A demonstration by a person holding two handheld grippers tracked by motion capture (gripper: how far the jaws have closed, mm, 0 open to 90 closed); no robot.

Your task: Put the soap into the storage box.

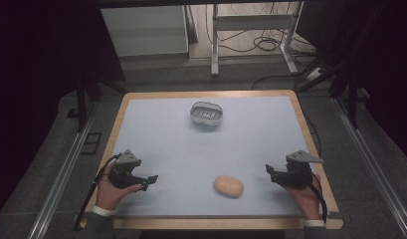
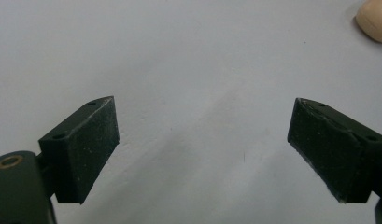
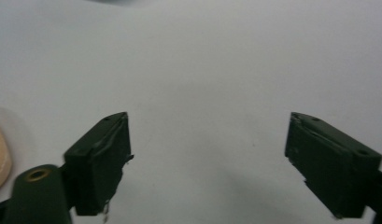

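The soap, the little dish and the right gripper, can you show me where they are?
soap (image 1: 228, 186), high view, middle of its top.
dish (image 1: 207, 114), high view, near rim.
right gripper (image 1: 268, 172), high view, between its jaw tips.

1. A grey mat (image 1: 161, 134) covers the table, with a wooden edge (image 1: 120, 119) showing round it.
2. A small grey oval dish (image 1: 207, 114) sits near the far side of the mat, ridged inside.
3. Beyond the table stands a white metal frame (image 1: 251, 22).
4. Black cables (image 1: 263, 44) lie on the floor beneath that frame.
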